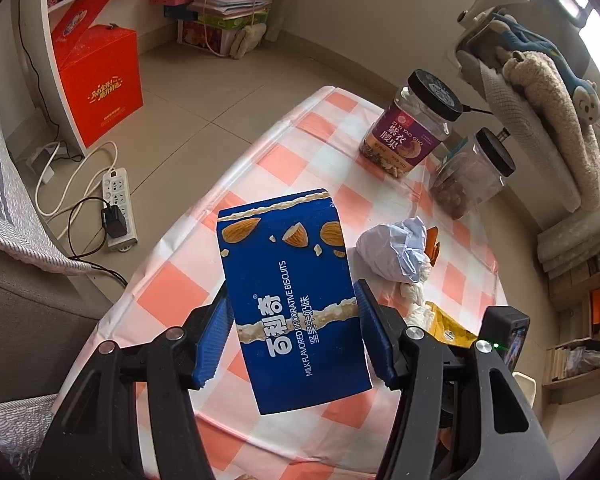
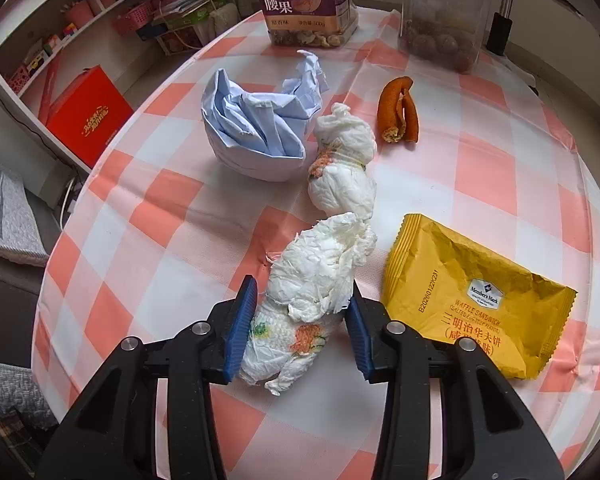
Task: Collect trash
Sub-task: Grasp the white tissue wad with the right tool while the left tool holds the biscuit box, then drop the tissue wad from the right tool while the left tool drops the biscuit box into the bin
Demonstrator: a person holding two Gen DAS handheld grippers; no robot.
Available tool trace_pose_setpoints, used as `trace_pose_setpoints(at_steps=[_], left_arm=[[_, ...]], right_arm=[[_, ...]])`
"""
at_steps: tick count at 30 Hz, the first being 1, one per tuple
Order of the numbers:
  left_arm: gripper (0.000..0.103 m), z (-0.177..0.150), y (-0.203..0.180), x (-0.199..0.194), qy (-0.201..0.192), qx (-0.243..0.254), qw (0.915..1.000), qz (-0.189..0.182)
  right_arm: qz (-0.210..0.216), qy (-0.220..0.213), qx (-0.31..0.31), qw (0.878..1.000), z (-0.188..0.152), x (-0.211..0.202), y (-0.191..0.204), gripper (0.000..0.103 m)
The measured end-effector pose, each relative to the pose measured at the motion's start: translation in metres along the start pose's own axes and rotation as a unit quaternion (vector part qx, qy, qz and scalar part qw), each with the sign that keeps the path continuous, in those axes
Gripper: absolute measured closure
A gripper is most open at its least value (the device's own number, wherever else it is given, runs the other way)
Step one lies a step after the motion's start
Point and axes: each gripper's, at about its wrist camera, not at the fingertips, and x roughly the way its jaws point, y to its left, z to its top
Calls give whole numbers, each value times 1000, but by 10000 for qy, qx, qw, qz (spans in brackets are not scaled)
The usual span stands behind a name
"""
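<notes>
The left gripper (image 1: 294, 334) holds the blue biscuit box (image 1: 290, 280) up over the surface (image 1: 300, 148), jaws pressed on its two sides. The box is smooth and tilted, so it could slip out. The right gripper (image 2: 300, 328) has its jaws partly closed around the near end of a white tissue wad (image 2: 312, 296) close to the surface's near edge. The tissue is soft and could tear or fall. A second wad (image 2: 342, 164), blue paper (image 2: 256, 132), orange peel (image 2: 398, 110) and yellow wrapper (image 2: 460, 292) wait further in.

Left gripper (image 1: 292, 334) tilted downward, jaws clamped; right gripper (image 2: 300, 328) likewise angled down, jaws seemingly pressing.
</notes>
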Motion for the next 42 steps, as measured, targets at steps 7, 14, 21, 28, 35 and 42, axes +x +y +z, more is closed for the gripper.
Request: trace_pose_setpoints(at_steps=[7, 14, 21, 28, 35, 42], left_arm=[[44, -5, -5, -9, -145, 120, 9998, -6], [44, -16, -24, -14, -279, 343, 9990, -67], [44, -30, -51, -12, -449, 599, 9972, -63], [44, -47, -86, -7, -657, 870, 9940, -114], [44, -60, -122, -4, -797, 1182, 9895, -235], [44, -74, -157, 2, -779, 1487, 9852, -356]], right_arm=[[100, -567, -99, 9983, 8, -55, 10, 62], [-2, -1056, 20, 9944, 5, -106, -3, 62], [-298, -1514, 116, 9880, -10, -139, -39, 62], [-571, -1871, 609, 9788, -26, -153, -86, 62], [-651, -2052, 884, 9725, -35, -172, -109, 62], [-911, -2101, 1025, 9680, -47, -184, -133, 61]])
